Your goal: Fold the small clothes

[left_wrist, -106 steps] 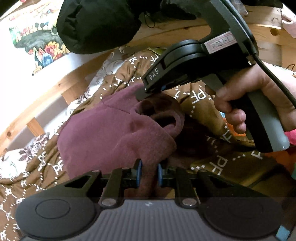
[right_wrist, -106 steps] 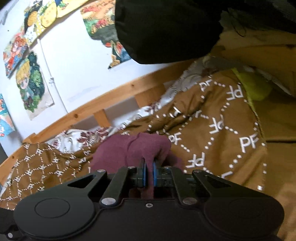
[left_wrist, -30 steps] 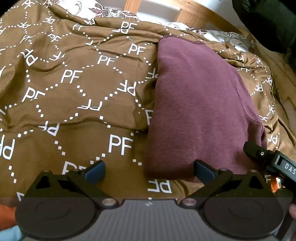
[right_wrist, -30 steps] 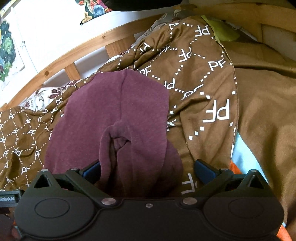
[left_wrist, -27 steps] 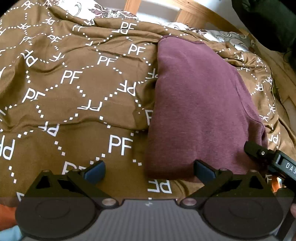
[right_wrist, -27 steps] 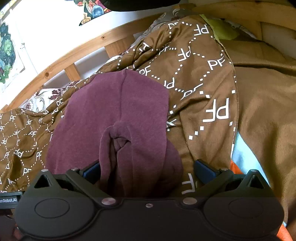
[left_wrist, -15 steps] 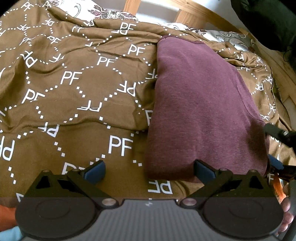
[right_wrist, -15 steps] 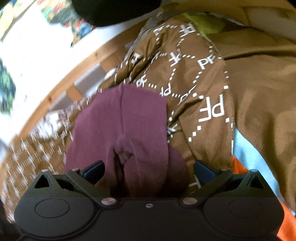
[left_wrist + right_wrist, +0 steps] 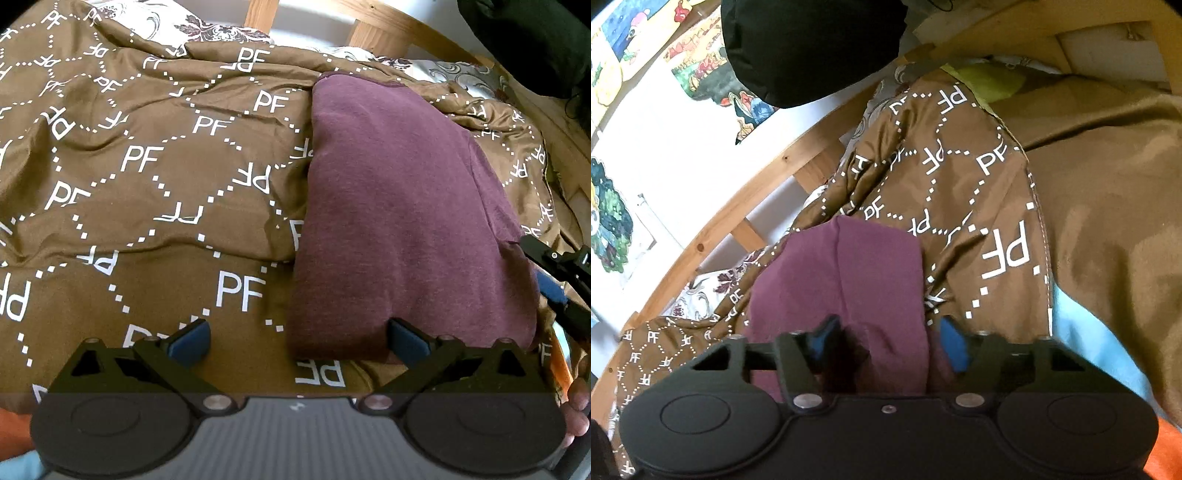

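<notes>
A folded maroon knit garment [image 9: 399, 206] lies on a brown bedspread printed with white dotted diamonds and "PF" letters [image 9: 147, 184], which covers a bed with a pale wooden frame [image 9: 738, 206]. In the left wrist view the garment sits as a smooth, roughly rectangular slab toward the right part of the bedspread, its far end close to the wooden rail and its near edge just ahead of the left gripper [image 9: 295, 341]. That gripper stands wide open, its blue-padded fingers [image 9: 188, 341] spread apart; the left one is over bare bedspread and the right one is at the garment's near edge, and nothing is pinched between them. The right gripper [image 9: 886, 339] appears at the right edge of the left wrist view, at the garment's near right corner. In its own view its jaws are closing, with a bunched fold of the maroon fabric rising between the blue pads [image 9: 823, 338]; the pads are not yet pressed together on the cloth. A plain brown blanket [image 9: 1108, 184] lies to the right of the printed bedspread, a yellow-green cloth [image 9: 990, 83] shows near the far rail, and colourful drawings [image 9: 613, 214] hang on the white wall behind the bed.
</notes>
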Demonstrator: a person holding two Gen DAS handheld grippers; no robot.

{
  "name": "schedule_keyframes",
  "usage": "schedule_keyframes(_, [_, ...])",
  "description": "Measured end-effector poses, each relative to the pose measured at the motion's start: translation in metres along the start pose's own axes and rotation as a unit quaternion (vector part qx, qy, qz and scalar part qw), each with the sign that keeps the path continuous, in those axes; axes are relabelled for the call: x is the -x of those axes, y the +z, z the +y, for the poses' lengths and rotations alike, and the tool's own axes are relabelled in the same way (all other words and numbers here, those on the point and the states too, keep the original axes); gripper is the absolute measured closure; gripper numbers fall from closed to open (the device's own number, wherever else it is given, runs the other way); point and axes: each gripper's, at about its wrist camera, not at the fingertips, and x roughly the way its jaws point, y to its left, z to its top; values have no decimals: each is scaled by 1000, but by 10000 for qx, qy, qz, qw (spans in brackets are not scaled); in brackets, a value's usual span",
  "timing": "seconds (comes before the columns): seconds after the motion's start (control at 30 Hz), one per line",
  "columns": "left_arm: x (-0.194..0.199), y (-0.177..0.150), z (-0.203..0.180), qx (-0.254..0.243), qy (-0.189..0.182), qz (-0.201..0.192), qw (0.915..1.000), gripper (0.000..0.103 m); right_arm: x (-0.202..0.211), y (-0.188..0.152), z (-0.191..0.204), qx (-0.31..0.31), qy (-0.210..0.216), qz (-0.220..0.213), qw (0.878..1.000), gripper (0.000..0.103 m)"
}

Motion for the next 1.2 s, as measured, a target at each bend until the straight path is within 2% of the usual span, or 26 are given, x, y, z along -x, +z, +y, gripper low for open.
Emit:
schedule_keyframes(0.07, [0, 0, 0, 3, 4, -4, 10000, 0, 1, -1, 8, 296, 23, -92, 9995, 65])
schedule_keyframes(0.17, [0, 0, 0, -4, 23, -8, 10000, 0, 3, -8, 32, 1341, -78, -322, 9904, 75])
schedule_keyframes(0.27, [0, 0, -1, -19, 53, -11, 10000, 0, 6, -24, 62, 2586, -211, -516, 9644, 82])
schedule_keyframes(0.37, [0, 0, -1, -30, 62, -12, 10000, 0, 5, -41, 81, 3489, -282, -573, 9350, 83])
schedule_keyframes(0.47, [0, 0, -1, -30, 62, -13, 10000, 0, 4, -50, 90, 3859, -289, -545, 9205, 83])
schedule_keyframes(0.53, [0, 0, -1, -30, 64, -13, 10000, 0, 4, -53, 91, 3955, -299, -542, 9164, 83])
schedule_keyframes(0.7, [0, 0, 0, -66, 73, -22, 9999, 0, 3, -51, 89, 3866, -309, -517, 9203, 83])
schedule_keyframes(0.83, [0, -1, -1, -72, 74, -32, 9999, 0, 3, -40, 81, 3488, -318, -462, 9355, 83])
schedule_keyframes(0.97, [0, -1, -2, -65, 79, -31, 9999, 0, 0, -27, 66, 2953, -444, -414, 9535, 71])
schedule_keyframes(1.2, [0, -1, 0, -88, 35, -21, 10000, 0, -6, -4, 35, 1847, -228, -262, 9822, 58])
